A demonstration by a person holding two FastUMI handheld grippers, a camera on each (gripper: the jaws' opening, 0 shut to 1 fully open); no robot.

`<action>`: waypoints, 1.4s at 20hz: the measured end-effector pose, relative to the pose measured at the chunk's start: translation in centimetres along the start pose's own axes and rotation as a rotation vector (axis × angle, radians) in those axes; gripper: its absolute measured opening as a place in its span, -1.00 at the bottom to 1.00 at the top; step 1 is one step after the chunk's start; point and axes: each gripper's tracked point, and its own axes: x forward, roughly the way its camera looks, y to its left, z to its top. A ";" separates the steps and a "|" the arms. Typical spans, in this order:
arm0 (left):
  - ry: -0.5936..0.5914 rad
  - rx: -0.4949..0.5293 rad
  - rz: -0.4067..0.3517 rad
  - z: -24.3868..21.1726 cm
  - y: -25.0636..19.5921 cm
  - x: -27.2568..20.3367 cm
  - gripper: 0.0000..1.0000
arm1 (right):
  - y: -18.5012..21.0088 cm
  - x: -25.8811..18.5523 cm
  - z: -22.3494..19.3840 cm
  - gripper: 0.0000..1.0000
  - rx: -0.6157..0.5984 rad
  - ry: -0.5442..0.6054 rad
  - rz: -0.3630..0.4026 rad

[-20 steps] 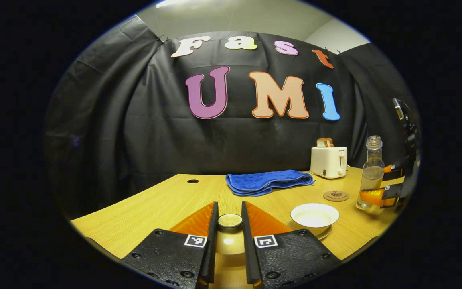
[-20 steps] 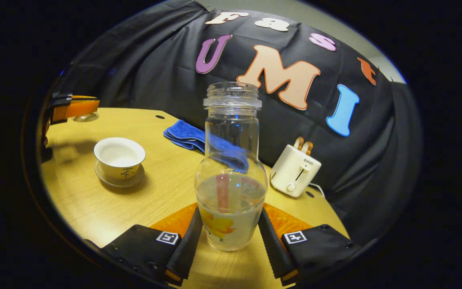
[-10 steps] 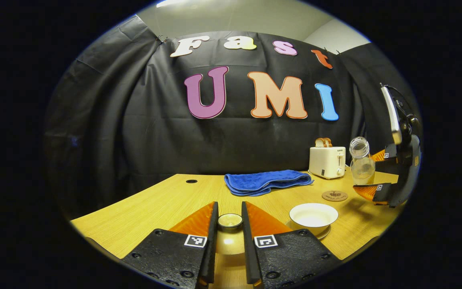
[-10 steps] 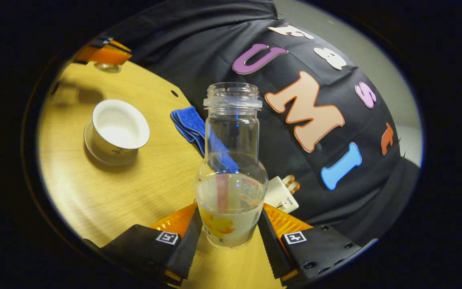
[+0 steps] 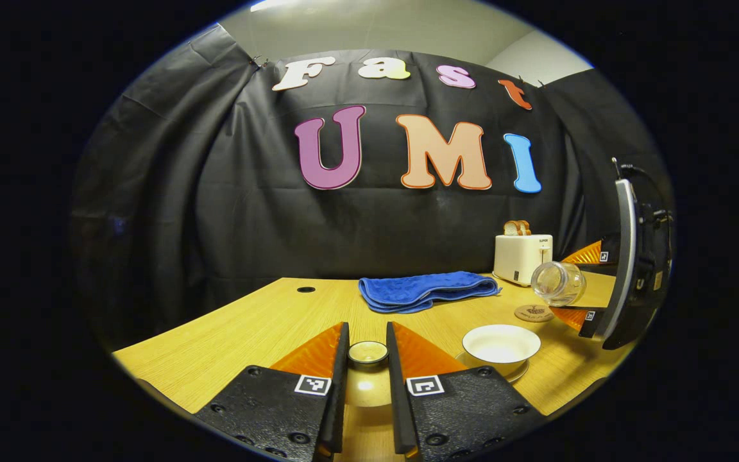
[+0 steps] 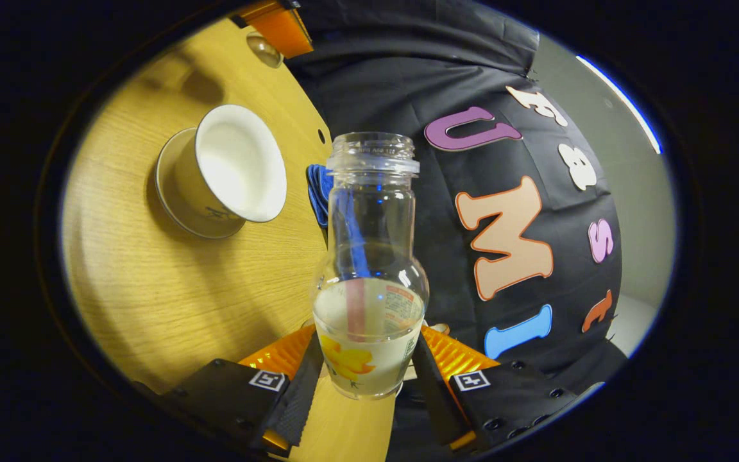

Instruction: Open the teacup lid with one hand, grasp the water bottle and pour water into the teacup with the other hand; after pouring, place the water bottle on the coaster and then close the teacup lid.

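Bottle: glass water bottle [image 6: 369,276] — slippery, fragile, part-full; right hand-held gripper [image 6: 362,385] pinches its base, tipped toward teacup [image 6: 231,167].
Lid: left hand-held gripper [image 5: 367,372] pinches the lid knob [image 5: 367,353].

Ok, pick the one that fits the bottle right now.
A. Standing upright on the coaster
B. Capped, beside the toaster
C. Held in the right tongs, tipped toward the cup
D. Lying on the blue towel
C: the left gripper view shows the bottle tipped in the right tongs, mouth toward the cup.
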 end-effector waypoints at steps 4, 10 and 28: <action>-0.003 0.001 -0.017 0.1 -0.3 -0.1 -0.44 | -0.2 0.4 0.6 0.58 -0.098 -0.016 -0.017; -0.003 0.001 -0.016 0.1 -0.1 0.1 -0.43 | -0.6 1.0 1.8 0.58 -0.274 -0.062 -0.049; -0.002 0.000 -0.015 0.1 0.1 0.1 -0.43 | -4.7 1.4 2.1 0.58 -0.482 -0.094 -0.180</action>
